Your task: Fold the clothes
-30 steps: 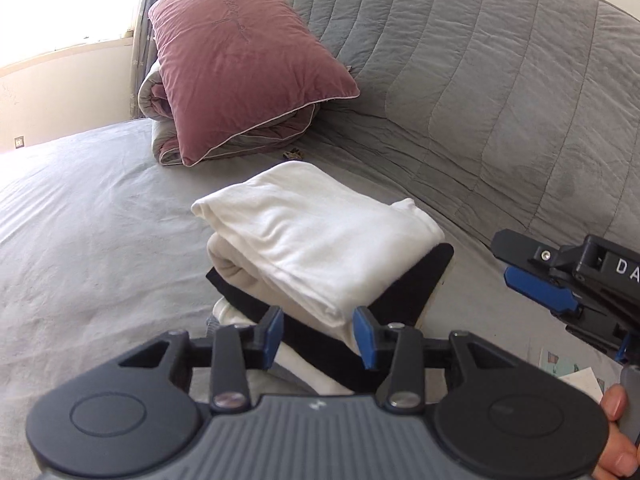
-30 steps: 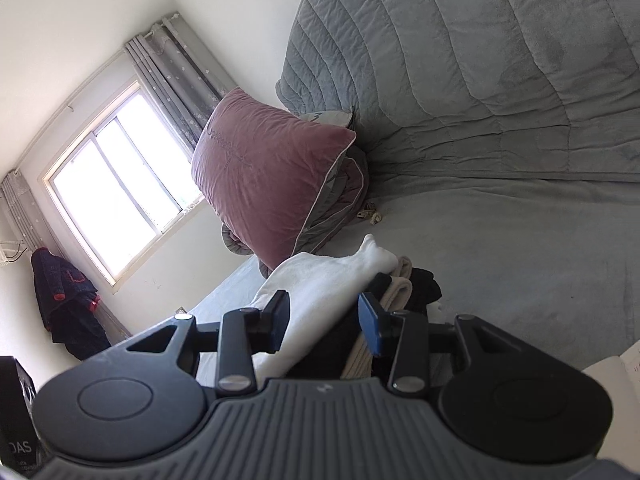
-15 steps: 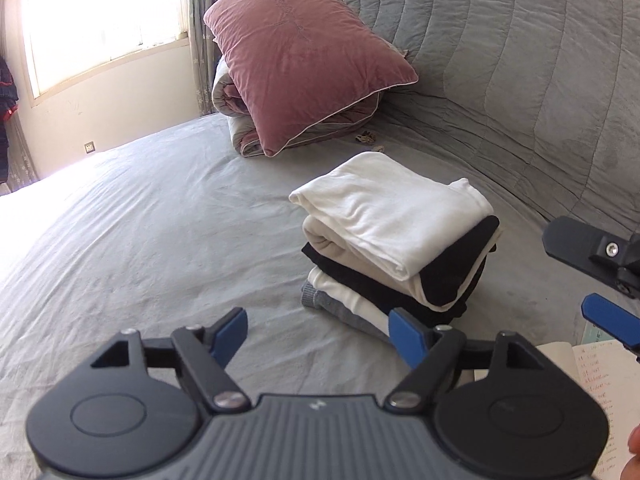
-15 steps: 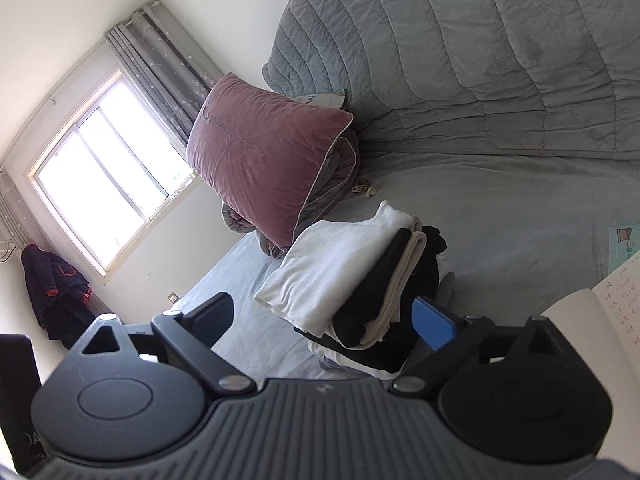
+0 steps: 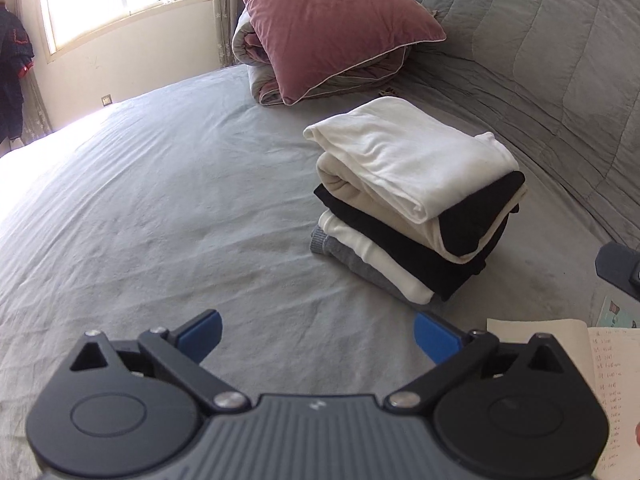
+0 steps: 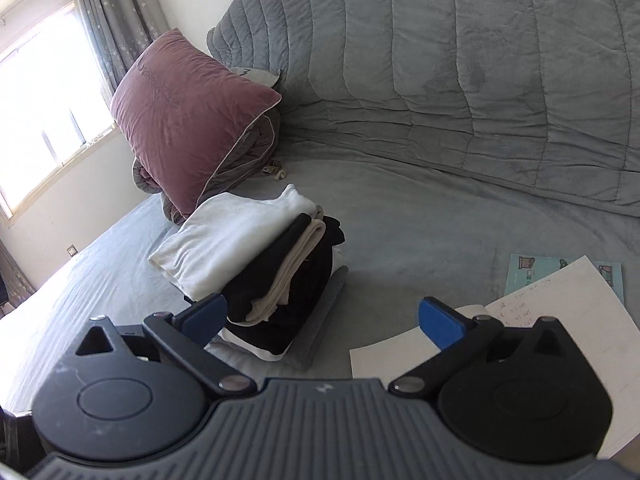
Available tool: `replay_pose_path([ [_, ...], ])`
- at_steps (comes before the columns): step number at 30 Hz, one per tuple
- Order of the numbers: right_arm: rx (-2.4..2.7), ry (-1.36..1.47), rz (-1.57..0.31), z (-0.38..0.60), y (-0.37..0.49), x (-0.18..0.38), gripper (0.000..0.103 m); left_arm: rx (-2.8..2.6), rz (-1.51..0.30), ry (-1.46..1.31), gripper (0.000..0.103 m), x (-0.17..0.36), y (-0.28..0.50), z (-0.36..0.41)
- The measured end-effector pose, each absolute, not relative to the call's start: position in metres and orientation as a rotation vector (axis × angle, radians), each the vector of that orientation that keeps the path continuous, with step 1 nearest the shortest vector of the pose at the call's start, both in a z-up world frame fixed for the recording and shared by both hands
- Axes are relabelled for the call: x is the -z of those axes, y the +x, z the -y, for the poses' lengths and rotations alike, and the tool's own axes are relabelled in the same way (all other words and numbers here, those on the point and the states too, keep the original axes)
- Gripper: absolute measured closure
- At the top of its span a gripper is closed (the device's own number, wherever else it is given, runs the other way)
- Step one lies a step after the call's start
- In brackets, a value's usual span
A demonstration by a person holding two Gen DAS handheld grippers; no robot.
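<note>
Left wrist view: my left gripper (image 5: 317,330) angles down, jaws opening, empty; my right gripper (image 6: 322,316) spread wide beside the stack of folded clothes (image 6: 256,264).

A neat stack of folded clothes (image 5: 416,204) sits on the grey bed sheet (image 5: 160,200). A soft white folded garment (image 5: 408,156) lies on top, then a cream-and-black piece, a black one, another white one, and a grey knit (image 5: 352,258) at the bottom, its edge sticking out slightly.
</note>
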State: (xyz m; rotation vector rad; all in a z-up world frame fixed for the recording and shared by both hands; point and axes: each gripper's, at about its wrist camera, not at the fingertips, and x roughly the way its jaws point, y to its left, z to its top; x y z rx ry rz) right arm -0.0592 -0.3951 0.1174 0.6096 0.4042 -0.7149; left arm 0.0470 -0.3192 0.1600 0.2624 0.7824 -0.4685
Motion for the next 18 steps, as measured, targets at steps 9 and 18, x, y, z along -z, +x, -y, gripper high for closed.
replay_pose_path([
  [9,0.747,0.494,-0.473,0.390,-0.044,-0.112,0.000,0.453,-0.779,0.215,0.001,-0.136,0.050,0.315],
  [18,0.727,0.391,-0.503,0.374,-0.033,-0.116,0.000,0.454,-0.791,0.200,0.001,-0.128,0.054,0.301],
])
